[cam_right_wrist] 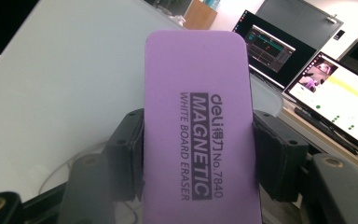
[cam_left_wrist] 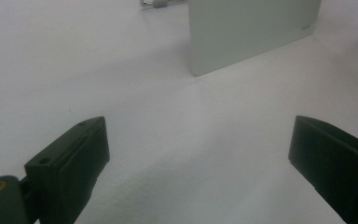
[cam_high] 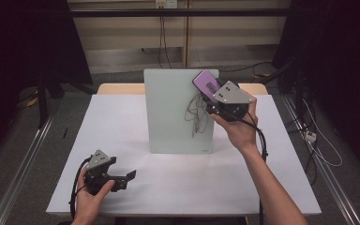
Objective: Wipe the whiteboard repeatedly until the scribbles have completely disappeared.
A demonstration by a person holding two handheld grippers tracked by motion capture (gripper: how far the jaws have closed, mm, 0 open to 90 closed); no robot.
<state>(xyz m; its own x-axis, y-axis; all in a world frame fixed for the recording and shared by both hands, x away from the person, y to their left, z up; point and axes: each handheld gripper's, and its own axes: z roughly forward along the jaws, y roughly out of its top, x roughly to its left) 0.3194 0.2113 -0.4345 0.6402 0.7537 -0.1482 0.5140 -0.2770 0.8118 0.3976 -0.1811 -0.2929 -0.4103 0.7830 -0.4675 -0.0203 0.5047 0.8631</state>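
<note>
A purple whiteboard eraser [cam_high: 206, 85] is clamped between the jaws of my right gripper [cam_high: 214, 97], held up against the top right corner of an upright pale green glass board [cam_high: 171, 117]. In the right gripper view the eraser [cam_right_wrist: 200, 135] stands lengthwise between both black pads [cam_right_wrist: 128, 151], its printed label facing the camera. Black scribbled marks [cam_high: 195, 114] cover the board's right half, just below the eraser. My left gripper [cam_high: 127, 179] rests low at the near left of the table, jaws wide apart with nothing between them. The board [cam_left_wrist: 247, 30] stands ahead of it in the left gripper view.
A white sheet [cam_high: 122, 140] covers the table. Cables [cam_high: 318, 140] trail over the floor at the right, and dark frames stand at both sides. Lit monitors [cam_right_wrist: 340, 107] sit beyond the board in the right gripper view.
</note>
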